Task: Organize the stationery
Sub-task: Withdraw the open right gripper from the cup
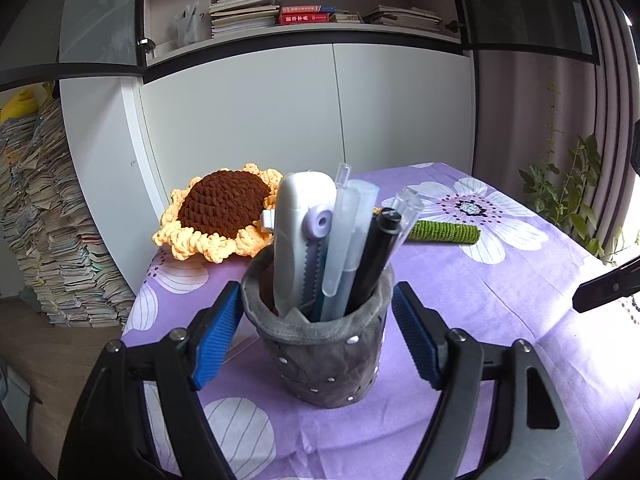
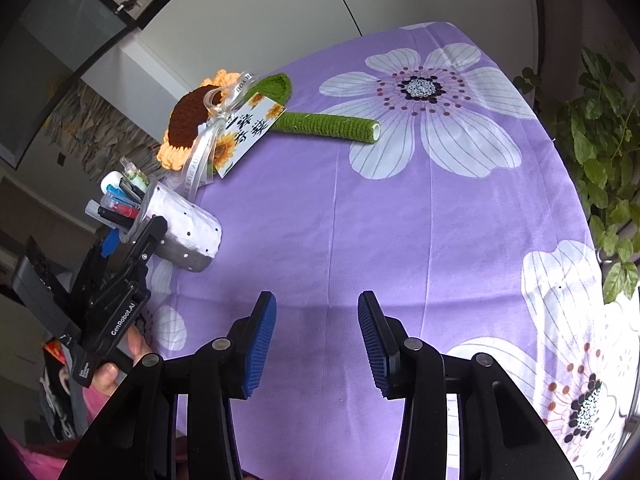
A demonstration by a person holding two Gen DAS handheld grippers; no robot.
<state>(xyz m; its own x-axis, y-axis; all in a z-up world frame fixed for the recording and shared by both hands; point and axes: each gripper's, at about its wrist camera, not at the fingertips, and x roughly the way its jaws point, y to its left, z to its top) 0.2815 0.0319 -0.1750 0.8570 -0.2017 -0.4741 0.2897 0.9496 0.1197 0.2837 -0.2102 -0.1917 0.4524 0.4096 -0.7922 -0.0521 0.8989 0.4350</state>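
Observation:
A grey studded pen holder (image 1: 320, 348) stands on the purple flowered tablecloth (image 1: 500, 300). It holds a white and lilac utility knife (image 1: 302, 236), a black marker (image 1: 378, 252) and several clear pens. My left gripper (image 1: 318, 328) is open, its blue pads (image 1: 218, 332) on either side of the holder with small gaps. In the right wrist view the holder (image 2: 188, 236) is at the left with the left gripper (image 2: 120, 280) around it. My right gripper (image 2: 316, 340) is open and empty above bare cloth.
A crocheted sunflower (image 1: 224, 216) with a green stem (image 1: 444, 232) and a gift tag (image 2: 248, 132) lies behind the holder. White cabinets and bookshelves (image 1: 280, 12) stand behind the table. A book pile (image 1: 52, 240) is at left, a plant (image 2: 600, 152) at right.

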